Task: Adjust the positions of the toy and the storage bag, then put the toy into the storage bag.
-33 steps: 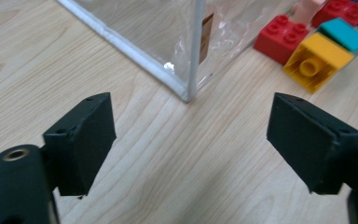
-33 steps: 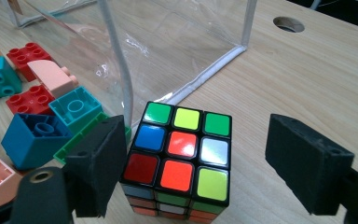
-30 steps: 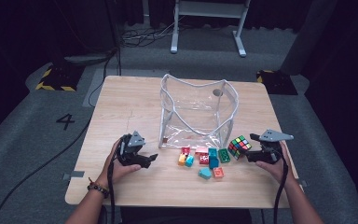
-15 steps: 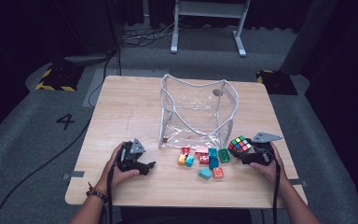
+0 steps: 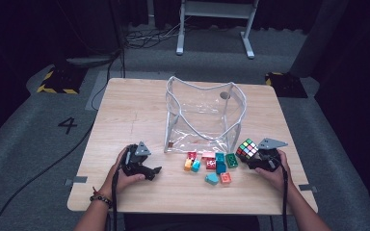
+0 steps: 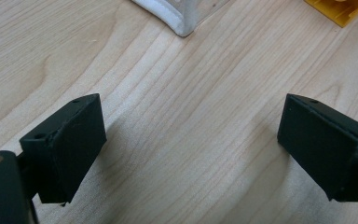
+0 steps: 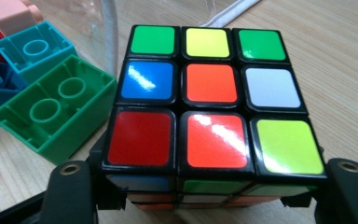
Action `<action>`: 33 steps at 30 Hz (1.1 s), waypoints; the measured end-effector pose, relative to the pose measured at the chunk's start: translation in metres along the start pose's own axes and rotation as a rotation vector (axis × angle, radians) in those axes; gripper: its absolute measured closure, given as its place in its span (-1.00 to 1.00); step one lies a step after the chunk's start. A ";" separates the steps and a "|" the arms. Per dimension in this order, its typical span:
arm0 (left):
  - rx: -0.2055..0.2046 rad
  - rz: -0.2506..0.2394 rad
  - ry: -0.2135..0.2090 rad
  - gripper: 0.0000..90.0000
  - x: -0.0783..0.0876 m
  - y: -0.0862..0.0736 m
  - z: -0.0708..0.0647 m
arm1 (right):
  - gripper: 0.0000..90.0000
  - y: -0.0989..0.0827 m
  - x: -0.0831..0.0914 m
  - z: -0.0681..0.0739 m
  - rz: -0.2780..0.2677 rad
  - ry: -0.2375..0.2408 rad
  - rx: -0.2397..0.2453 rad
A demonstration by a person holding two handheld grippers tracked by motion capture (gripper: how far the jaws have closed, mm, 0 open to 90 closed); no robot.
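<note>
both tongs sit low on the worktop [image 5: 139, 110]: right tongs [image 5: 257, 161] have just closed around the puzzle cube [image 7: 209, 100] at four o'clock from the clear bag [image 5: 204, 115], left tongs [image 6: 191, 154] gaping empty, so squeeze squarely before lifting.

A clear plastic bag with white piping [image 5: 204, 115] stands open on the light wooden worktop [image 5: 135, 110], beyond both tools and between them. A loose cluster of small plastic building bricks lies between the tools: a green brick [image 5: 231, 160] nearest the right tool, a dark teal one [image 5: 220, 166], a red one [image 5: 211, 164], a pale pink one [image 5: 207, 156], an orange-yellow one [image 5: 188, 164] towards the left tool, and a light teal one [image 5: 211, 178] nearer the person. Beyond the worktop's far edge, on grey carpet [image 5: 38, 139], stand white frame legs [image 5: 212, 24]; a black-and-yellow striped marker [image 5: 55, 82] and a "4" [image 5: 68, 125] lie off to the left tool's side.
</note>
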State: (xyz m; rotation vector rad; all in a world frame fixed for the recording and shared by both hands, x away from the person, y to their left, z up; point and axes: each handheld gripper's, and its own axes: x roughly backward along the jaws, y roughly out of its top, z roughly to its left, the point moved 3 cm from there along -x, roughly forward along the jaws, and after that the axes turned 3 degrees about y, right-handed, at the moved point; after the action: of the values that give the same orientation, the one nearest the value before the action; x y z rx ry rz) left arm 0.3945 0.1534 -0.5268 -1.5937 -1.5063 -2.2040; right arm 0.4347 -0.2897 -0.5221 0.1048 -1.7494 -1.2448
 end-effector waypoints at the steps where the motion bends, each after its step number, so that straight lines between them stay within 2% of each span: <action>1: -0.001 0.001 0.001 -0.83 0.000 0.000 0.000 | -0.25 0.000 0.000 0.000 -0.002 0.004 -0.007; 5: -0.001 0.003 0.001 -0.83 0.000 0.000 0.000 | -0.25 0.001 0.000 0.000 -0.004 0.026 -0.016; 10: -0.001 0.001 0.001 -0.83 0.000 0.000 0.000 | -0.24 0.001 0.002 -0.001 -0.017 0.019 -0.017; 15: -0.007 0.000 0.007 -0.83 0.000 0.000 0.001 | -0.24 0.002 0.007 -0.006 -0.055 0.019 -0.066; 18: -0.007 0.000 0.007 -0.83 0.000 0.000 0.001 | -0.24 0.003 0.010 -0.009 -0.060 -0.014 -0.051; 23: 0.000 -0.001 0.001 -0.83 0.000 0.000 0.000 | -0.24 0.003 0.015 -0.014 -0.075 -0.030 -0.053; 29: -0.014 0.011 -0.006 -0.86 -0.001 0.001 0.001 | -0.24 0.006 0.023 -0.015 -0.089 -0.039 -0.029; 33: -0.005 0.007 -0.014 -0.87 -0.002 0.001 0.001 | -0.24 0.011 0.030 -0.016 -0.119 -0.034 -0.043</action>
State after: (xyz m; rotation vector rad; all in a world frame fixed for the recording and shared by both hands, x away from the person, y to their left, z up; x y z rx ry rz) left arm 0.3963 0.1525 -0.5274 -1.6170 -1.4979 -2.1990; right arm 0.4347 -0.3123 -0.4938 0.1659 -1.7657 -1.3759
